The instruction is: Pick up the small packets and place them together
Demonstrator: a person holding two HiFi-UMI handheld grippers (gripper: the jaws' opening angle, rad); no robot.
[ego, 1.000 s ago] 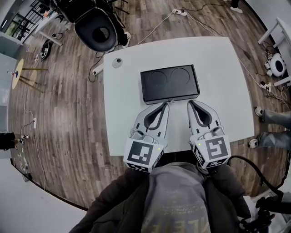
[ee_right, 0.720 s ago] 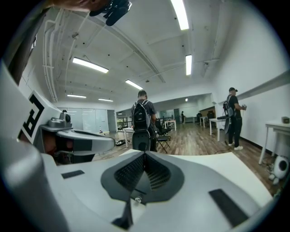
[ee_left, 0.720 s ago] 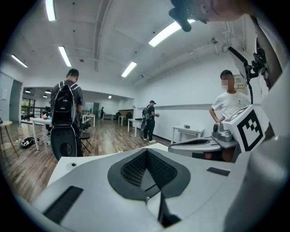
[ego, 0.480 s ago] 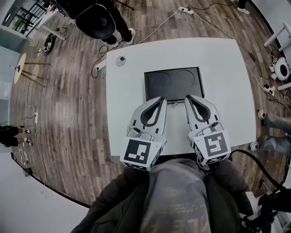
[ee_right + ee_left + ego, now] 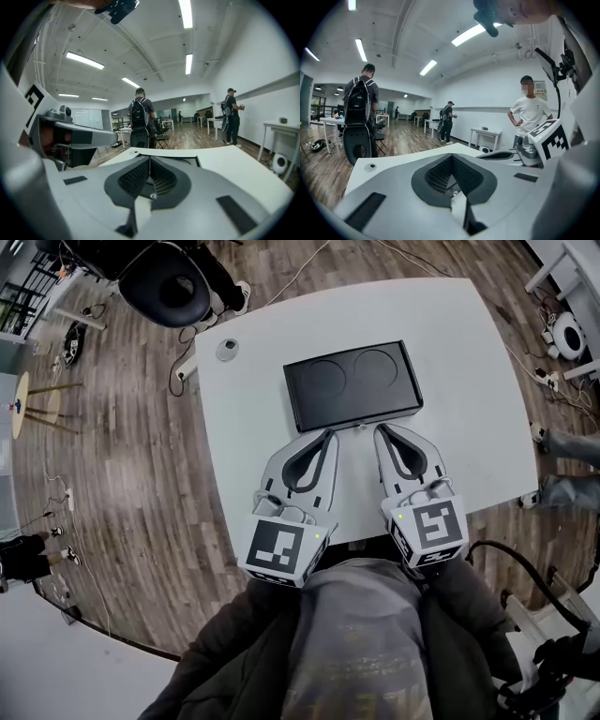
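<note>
I have both grippers low over the near part of the white worktop [image 5: 469, 362], side by side and pointing away from me. The left gripper [image 5: 330, 433] has its fingers clenched: in the left gripper view [image 5: 451, 156] the two dark pads meet at the tip with nothing between them. The right gripper [image 5: 380, 430] is the same, fingers pressed together and empty, as the right gripper view [image 5: 149, 158] shows.

Just ahead of both tips lies a black tray [image 5: 352, 383] with two shallow round recesses. Its near edge sits right by the fingertips, though I cannot tell whether either tip touches it. A small round grey object [image 5: 226, 350] sits near the far left corner of the worktop, well apart from the tray.

I cannot make out any small packets in these views, neither on the worktop nor in the tray.

Beyond the far left corner a black office chair [image 5: 164, 285] stands on the wooden floor [image 5: 112, 427]. In the left gripper view a person with a backpack [image 5: 361, 101] stands at the far side of the room and a person in a white shirt [image 5: 529, 115] stands to the right, hands on hips.
</note>
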